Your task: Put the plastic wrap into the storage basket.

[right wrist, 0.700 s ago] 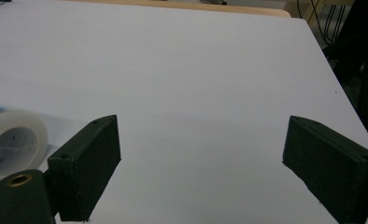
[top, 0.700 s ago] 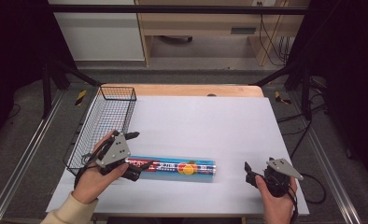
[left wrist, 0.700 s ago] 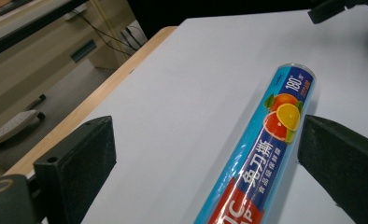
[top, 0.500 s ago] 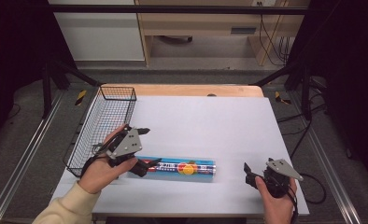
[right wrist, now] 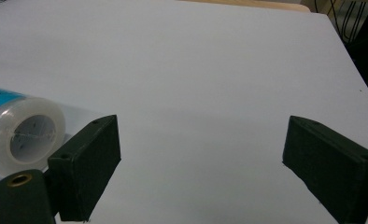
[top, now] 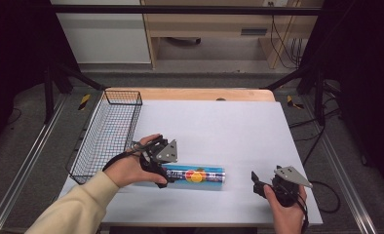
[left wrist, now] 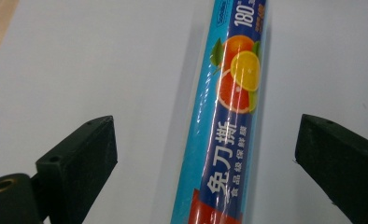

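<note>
White sheeting covers the desk (top: 229, 126), with a wire basket (top: 107, 131) along its left edge. Near the front lies a blue roll of cling film (top: 195, 175), printed with citrus fruit — it runs between the wide-spread fingers of the left gripper (top: 158, 168), pads clear of it. Off its right end, well apart, the right gripper (top: 263, 185) rests, fingers wide and empty.

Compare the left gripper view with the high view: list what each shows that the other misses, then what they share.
Left gripper view alone: the orange and lemon picture and the printed characters on the wrap roll, readable, with the open left tongs straddling it, untouched. High view alone: the wire basket, the right tongs, and both of the person's hands. Shared: the roll lying on the white table.
</note>
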Demonstrator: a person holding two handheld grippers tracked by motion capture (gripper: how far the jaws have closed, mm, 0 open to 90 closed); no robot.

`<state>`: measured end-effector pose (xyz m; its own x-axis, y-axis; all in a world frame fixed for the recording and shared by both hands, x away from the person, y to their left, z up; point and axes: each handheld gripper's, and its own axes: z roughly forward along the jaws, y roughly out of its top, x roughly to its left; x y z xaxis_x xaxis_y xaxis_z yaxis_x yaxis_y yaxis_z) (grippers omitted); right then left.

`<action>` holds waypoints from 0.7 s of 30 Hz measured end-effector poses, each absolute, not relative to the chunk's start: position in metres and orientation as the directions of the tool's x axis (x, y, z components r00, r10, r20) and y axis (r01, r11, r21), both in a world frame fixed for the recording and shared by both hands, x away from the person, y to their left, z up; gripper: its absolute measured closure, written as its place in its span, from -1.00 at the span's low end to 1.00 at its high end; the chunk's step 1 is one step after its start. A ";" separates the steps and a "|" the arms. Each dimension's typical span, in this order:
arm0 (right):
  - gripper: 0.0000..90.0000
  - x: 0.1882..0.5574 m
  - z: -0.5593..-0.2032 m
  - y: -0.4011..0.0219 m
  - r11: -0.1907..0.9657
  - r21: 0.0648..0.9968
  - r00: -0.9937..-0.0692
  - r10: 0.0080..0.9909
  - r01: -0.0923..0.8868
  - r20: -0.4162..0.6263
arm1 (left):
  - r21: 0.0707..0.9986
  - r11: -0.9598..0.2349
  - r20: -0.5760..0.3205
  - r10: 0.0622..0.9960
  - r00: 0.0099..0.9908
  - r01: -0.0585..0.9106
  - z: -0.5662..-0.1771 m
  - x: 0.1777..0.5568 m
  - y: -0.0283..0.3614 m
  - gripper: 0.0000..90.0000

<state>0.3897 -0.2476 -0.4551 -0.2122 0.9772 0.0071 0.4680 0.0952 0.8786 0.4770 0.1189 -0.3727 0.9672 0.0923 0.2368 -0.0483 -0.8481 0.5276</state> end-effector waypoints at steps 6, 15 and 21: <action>-0.74 0.389 -0.455 -0.245 0.104 0.877 -0.223 0.975 0.469 0.004 | 0.518 -0.855 0.239 0.114 0.964 -0.027 -0.375 0.482 0.117 -0.86; -0.74 0.390 -0.456 -0.246 0.101 0.875 -0.228 0.974 0.474 0.011 | 0.447 -0.894 0.202 0.068 0.977 -0.030 -0.396 0.489 0.108 -0.80; -0.73 0.390 -0.456 -0.244 0.112 0.871 -0.245 0.970 0.478 0.010 | 0.416 -0.909 0.172 0.042 0.984 -0.034 -0.419 0.491 0.100 -0.74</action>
<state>0.3900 -0.2440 -0.4562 -0.2448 0.9695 0.0102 0.4783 0.1116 0.8711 0.4915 0.1002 -0.4186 0.9843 0.0418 0.1716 -0.0339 -0.9088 0.4159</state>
